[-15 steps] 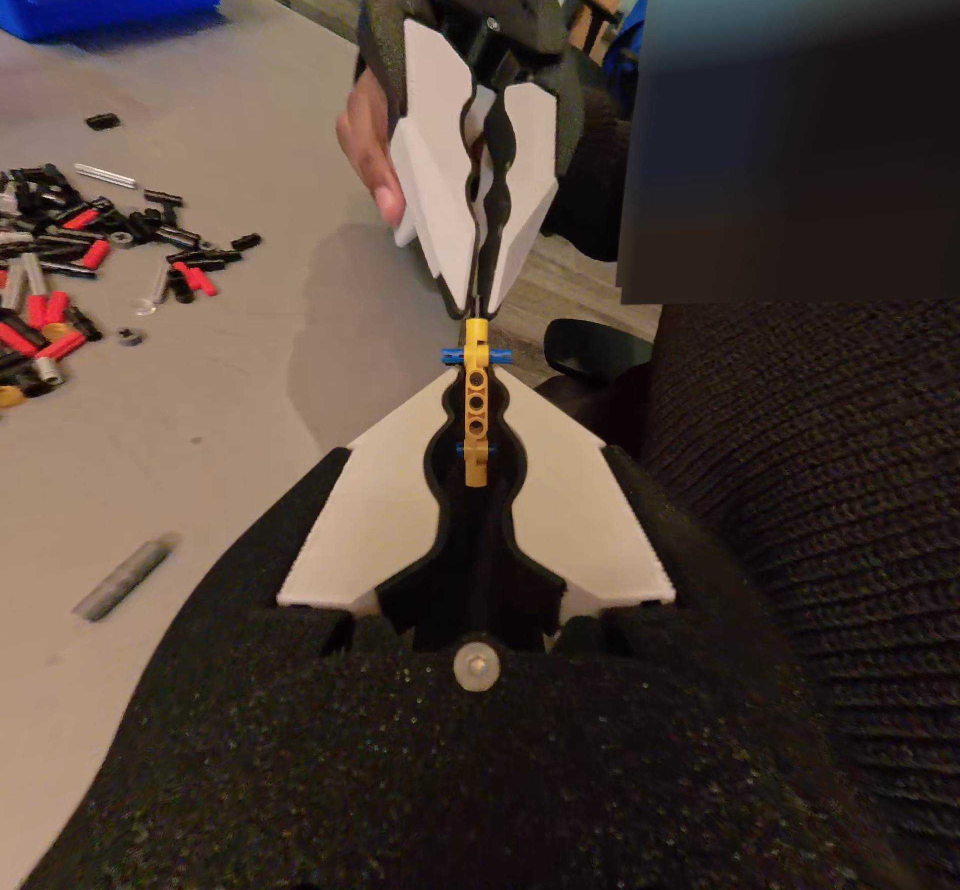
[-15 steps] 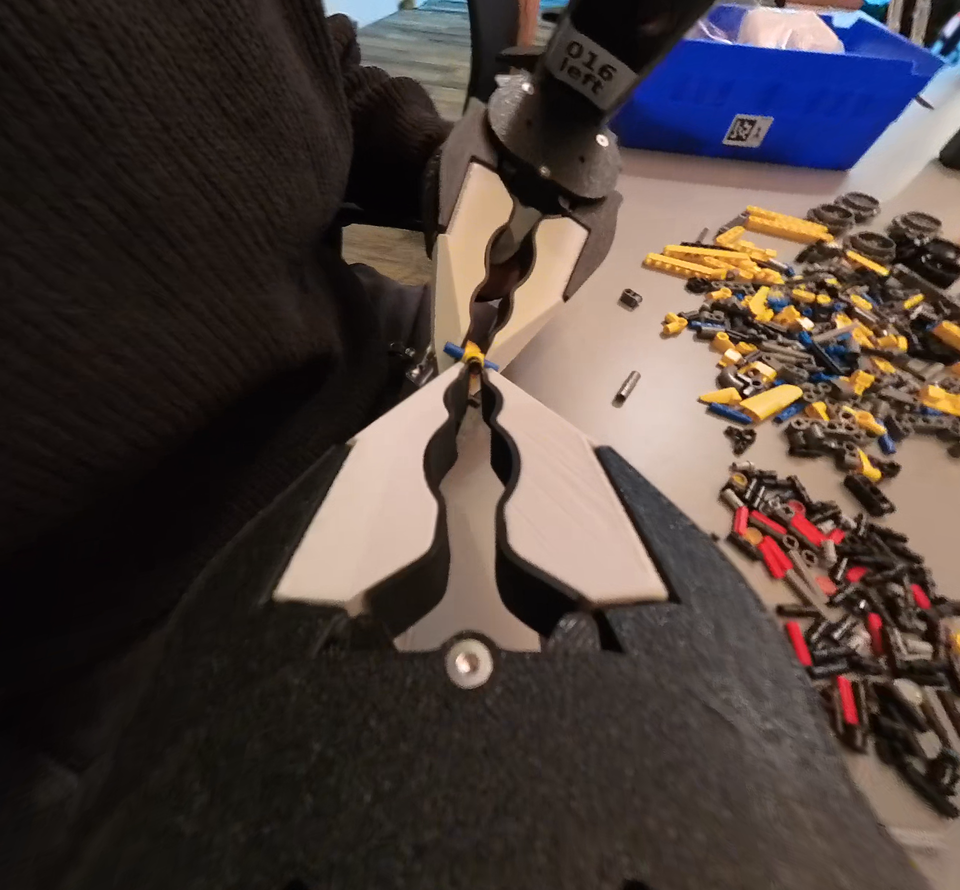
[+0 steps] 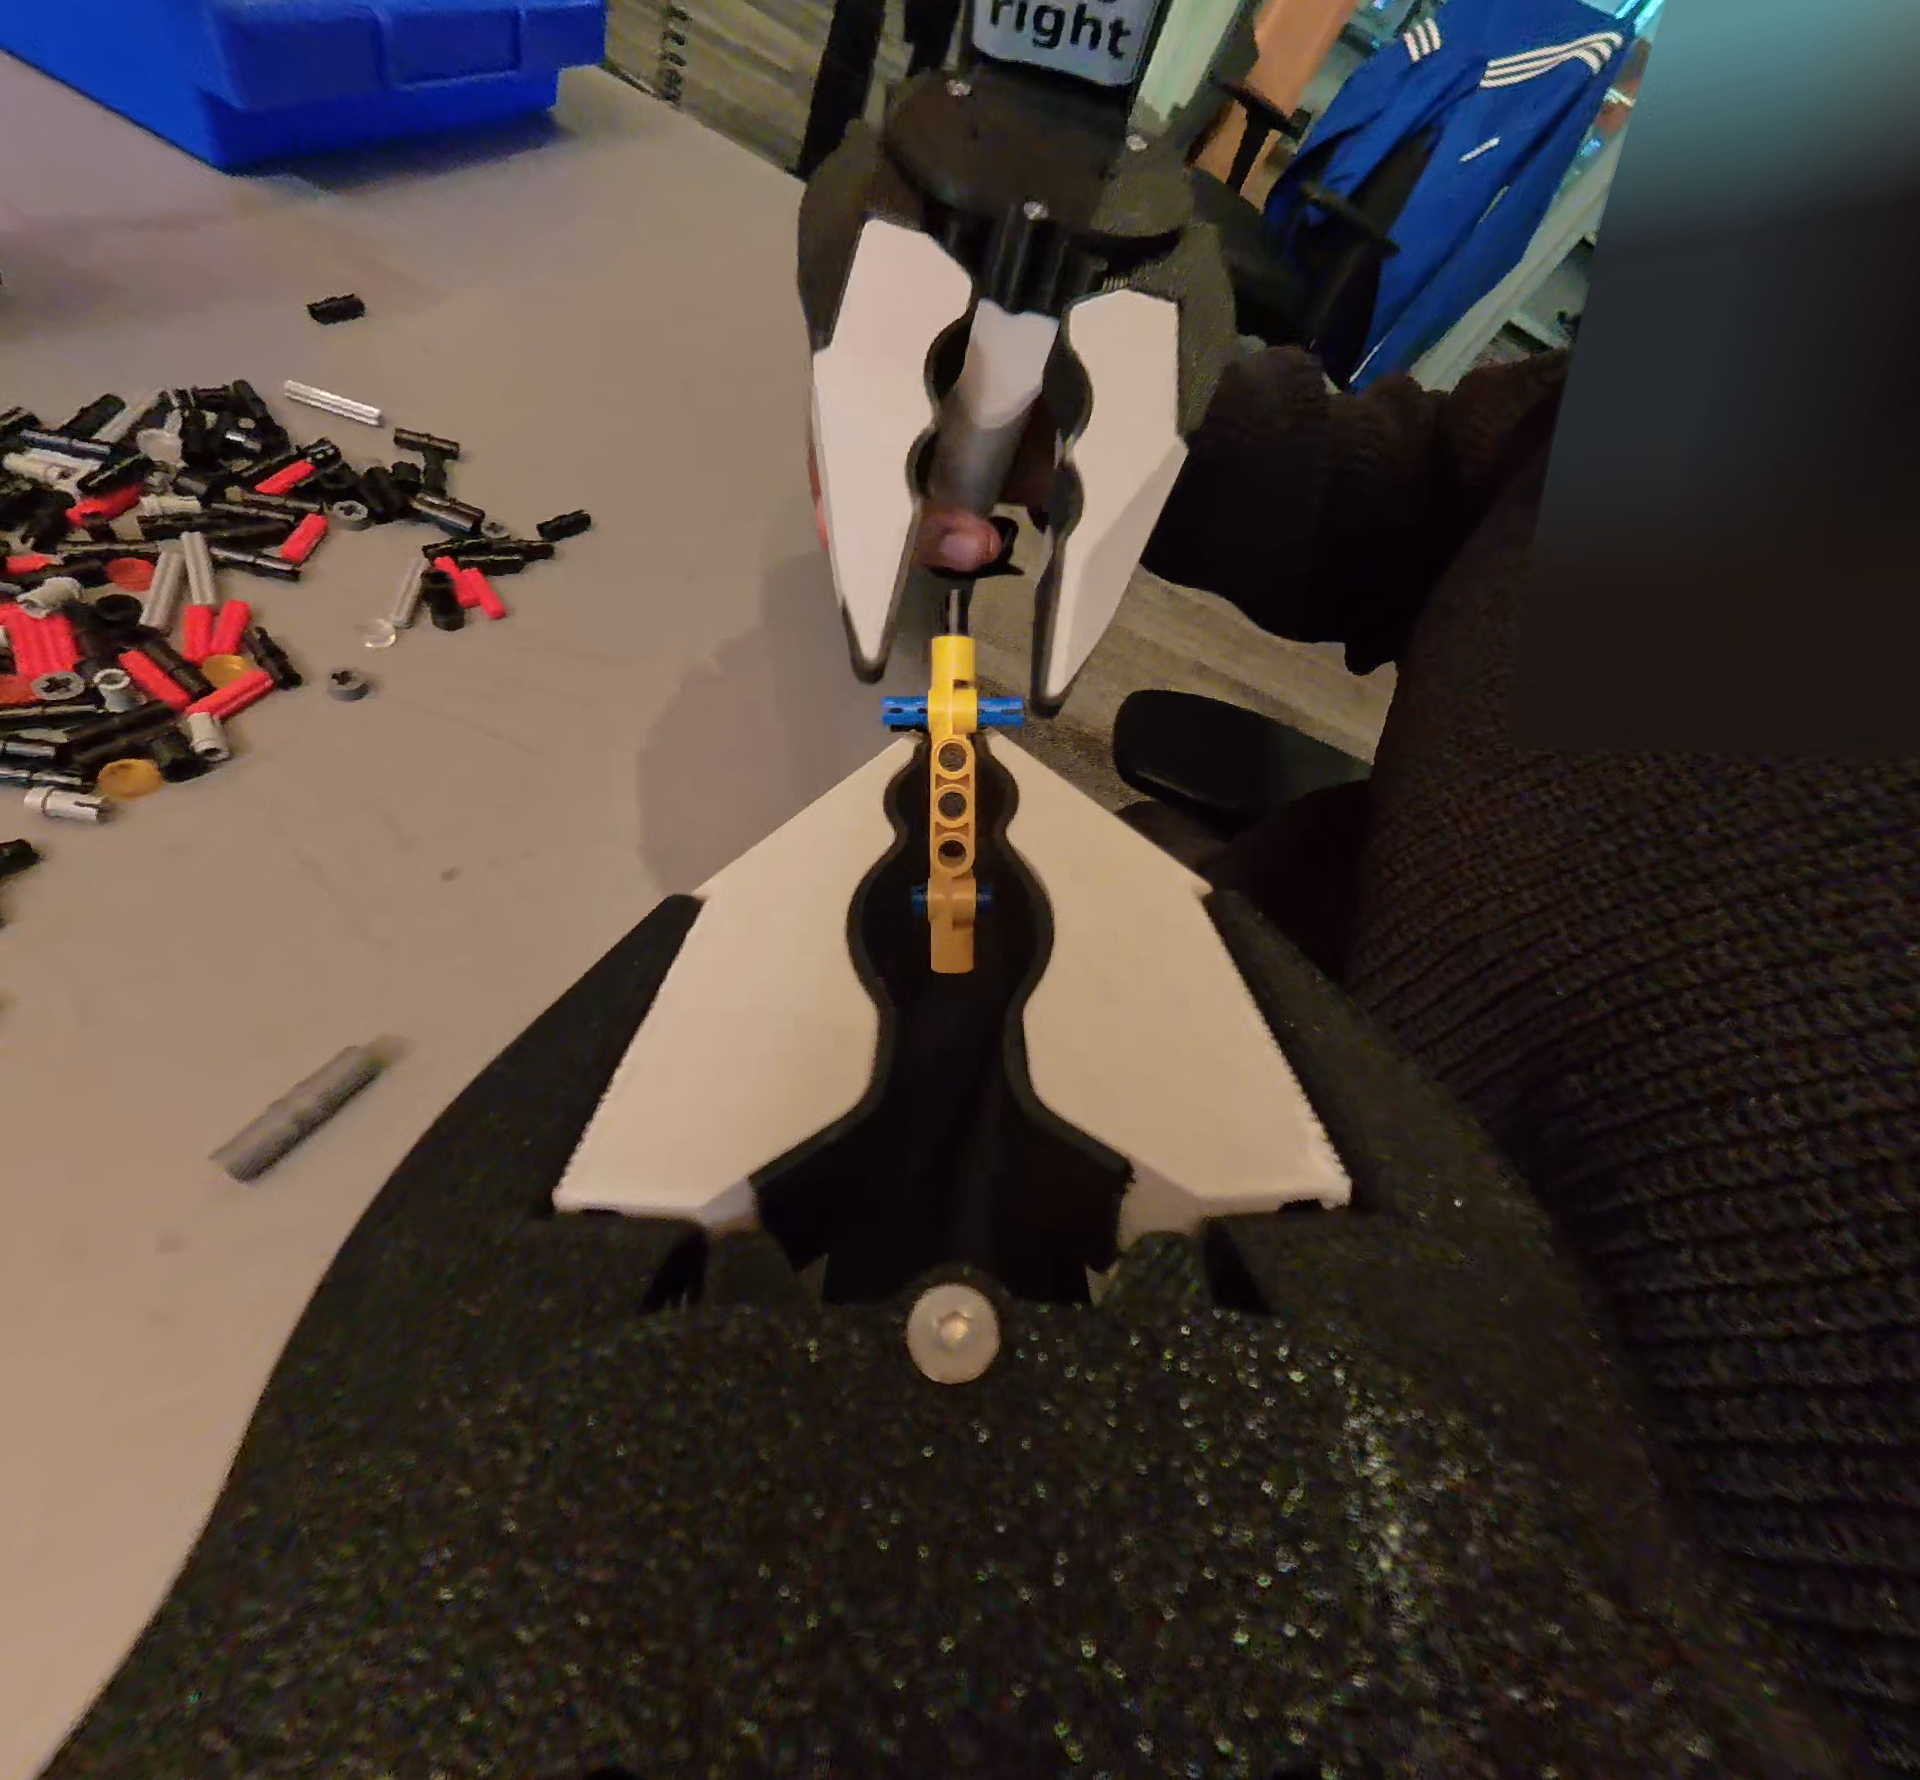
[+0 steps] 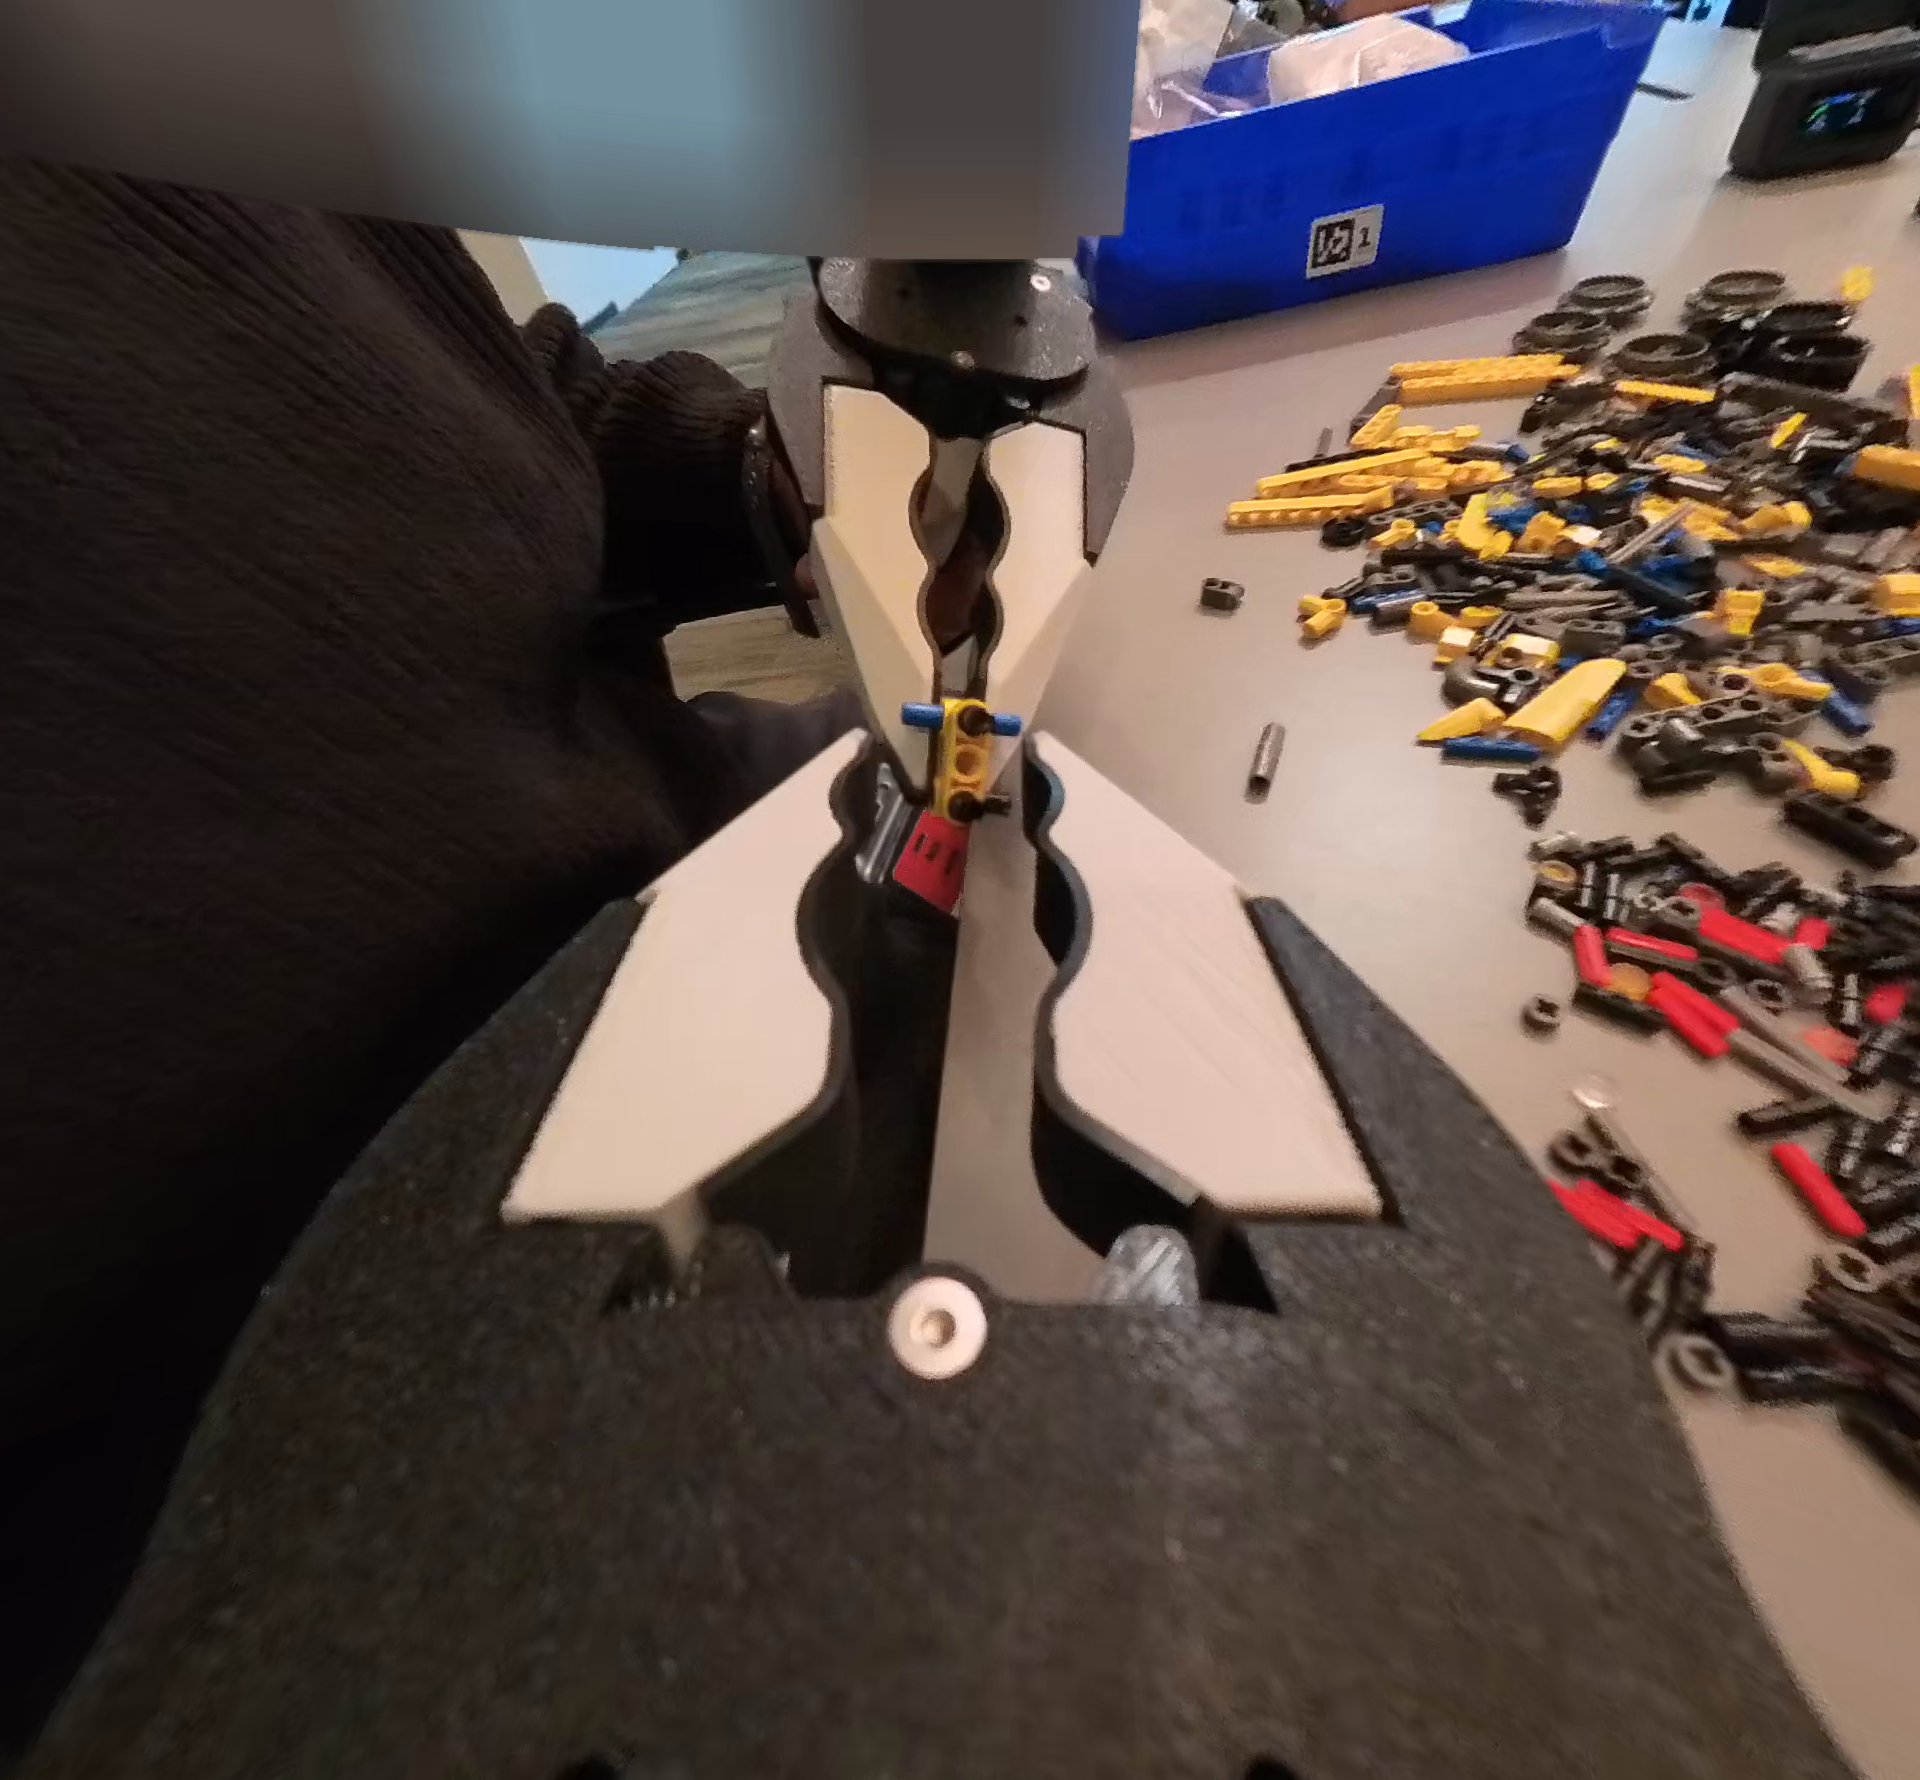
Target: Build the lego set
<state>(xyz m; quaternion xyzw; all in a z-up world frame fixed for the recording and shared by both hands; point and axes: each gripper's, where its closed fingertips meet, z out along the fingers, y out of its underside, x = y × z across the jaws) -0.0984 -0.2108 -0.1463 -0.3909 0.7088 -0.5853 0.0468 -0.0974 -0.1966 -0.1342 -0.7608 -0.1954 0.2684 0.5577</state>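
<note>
Two grippers meet tip to tip above the near edge of the grey table [image 3: 436, 899], in front of a person in a black knit sweater [image 3: 1662, 1107].

Left gripper [image 3: 953, 743]: clamped on a yellow beam [image 3: 951, 816] with round holes, held upright between its tips. A blue pin [image 3: 902, 712] runs crosswise through the beam just past the tips, and a second blue pin sits lower down between the fingers.

Right gripper [image 4: 945, 764]: fingers spread apart, gripping nothing. In the left wrist view its tips straddle the top end of the yellow beam, one on each side and not touching it. In the right wrist view a red piece [image 4: 928, 860] sits just beside the beam's near end; I cannot tell what it attaches to.

Around them:
- Left wrist view: pile of black, red and grey small parts [image 3: 156, 567] at left on the table, a lone grey rod [image 3: 301, 1107] nearer the camera, and a blue bin [image 3: 343, 16] at the far edge.
- Right wrist view: pile of yellow, black and blue parts [image 4: 1621, 587] at right, a black-and-red pile [image 4: 1745, 1024] nearer, a short dark pin [image 4: 1264, 759] lying alone, and another blue bin [image 4: 1382, 172] behind.
</note>
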